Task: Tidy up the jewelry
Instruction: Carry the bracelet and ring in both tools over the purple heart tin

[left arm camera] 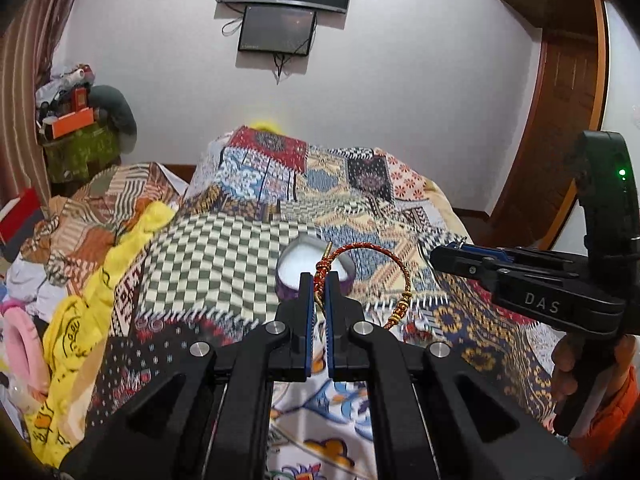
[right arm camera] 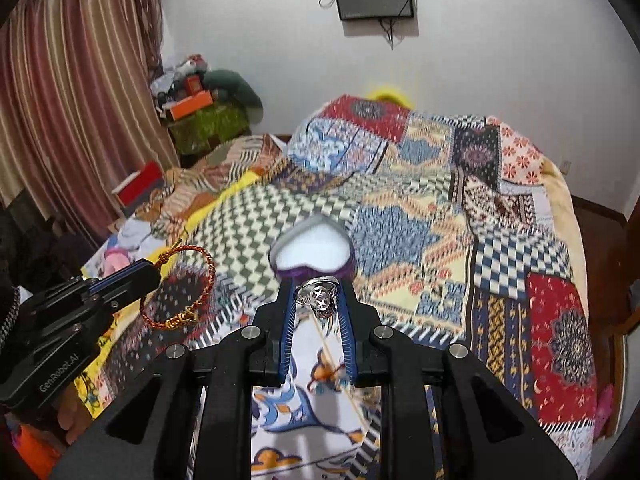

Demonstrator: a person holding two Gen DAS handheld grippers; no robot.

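A heart-shaped box (left arm camera: 312,264) with purple sides and a white inside lies open on the patchwork quilt; it also shows in the right wrist view (right arm camera: 312,250). My left gripper (left arm camera: 319,280) is shut on a red and gold thread bracelet (left arm camera: 390,264), held above the quilt just in front of the box; the bracelet also shows in the right wrist view (right arm camera: 200,280). My right gripper (right arm camera: 318,286) is shut on a silver ring (right arm camera: 318,295), held just before the box. The right gripper also shows in the left wrist view (left arm camera: 436,258), to the right of the box.
The patchwork quilt (right arm camera: 440,220) covers the bed. Yellow cloth (left arm camera: 80,320) and loose clothes lie at the left. A red box (right arm camera: 140,188) sits by the curtain (right arm camera: 72,100). A cluttered side table (left arm camera: 76,136) stands at the far left; a screen (left arm camera: 276,30) hangs on the wall.
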